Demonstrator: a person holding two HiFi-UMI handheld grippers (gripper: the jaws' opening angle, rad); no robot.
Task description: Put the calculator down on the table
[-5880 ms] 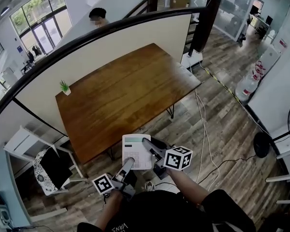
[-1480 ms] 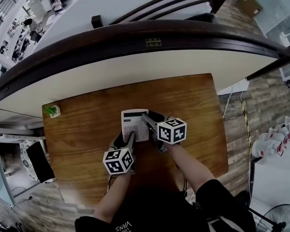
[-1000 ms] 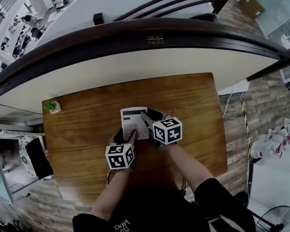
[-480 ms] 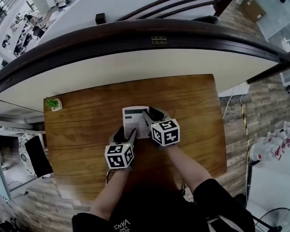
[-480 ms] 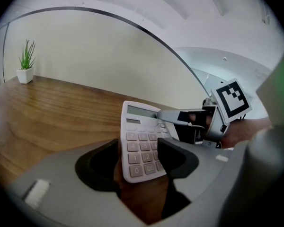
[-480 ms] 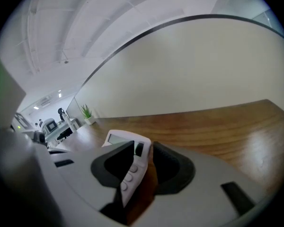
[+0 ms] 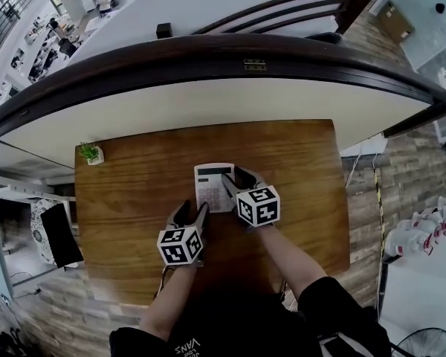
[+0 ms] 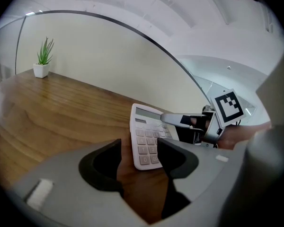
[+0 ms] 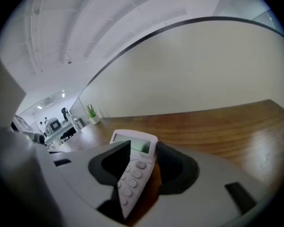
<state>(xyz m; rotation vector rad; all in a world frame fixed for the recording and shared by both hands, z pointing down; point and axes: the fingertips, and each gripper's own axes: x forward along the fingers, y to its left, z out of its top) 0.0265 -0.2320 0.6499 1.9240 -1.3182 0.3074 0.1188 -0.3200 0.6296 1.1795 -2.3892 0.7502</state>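
Observation:
A white calculator (image 7: 212,187) lies flat on the brown wooden table (image 7: 134,177), display end away from me. My right gripper (image 7: 234,181) reaches over its right edge. In the right gripper view the calculator (image 9: 135,167) sits between the jaws of the right gripper (image 9: 142,157), which have just been opening and stand wide, not pressing it. My left gripper (image 7: 193,210) hangs open just short of the calculator's near end. In the left gripper view the calculator (image 8: 146,141) starts at the tips of the left gripper (image 8: 141,159), with bare wood between the jaws, and the right gripper (image 8: 180,119) lies across its far end.
A small potted plant (image 7: 91,153) stands at the table's far left corner. A curved cream partition (image 7: 208,95) runs along the table's far edge. A chair (image 7: 48,233) stands off the table's left end, and wood floor lies to the right.
My left gripper has drawn back toward me, off the calculator's near end. The right gripper has stayed in place at the calculator's right edge, and the calculator lies still on the table.

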